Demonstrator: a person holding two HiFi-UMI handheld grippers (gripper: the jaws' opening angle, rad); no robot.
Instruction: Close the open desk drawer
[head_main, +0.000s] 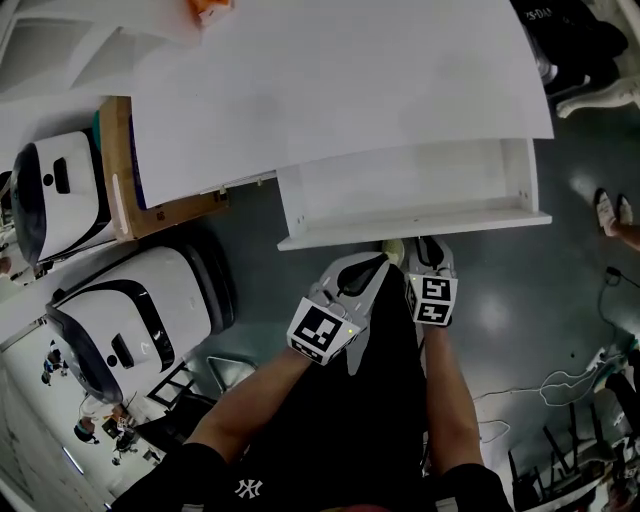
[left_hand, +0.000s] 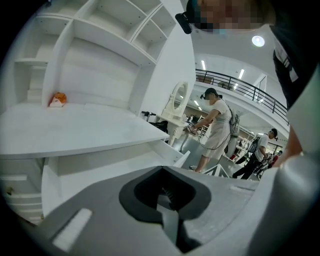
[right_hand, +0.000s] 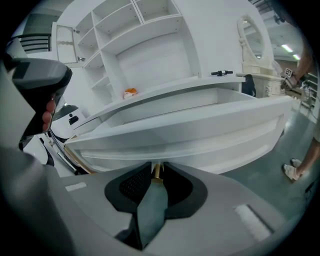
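fingers: right gripper pinches half-hidden brass knob | left gripper pressed together | drawer open

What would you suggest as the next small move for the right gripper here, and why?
Probably push the right gripper straight ahead toward the desk. Its jaws appear closed on the brass knob of the drawer, which stands pulled well out from under the desk. The left gripper is shut on nothing and points off to the side, so it looks unneeded.

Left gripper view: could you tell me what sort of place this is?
Probably a large indoor hall or showroom: mezzanine railing, white desk, and another person working at a mirrored vanity.
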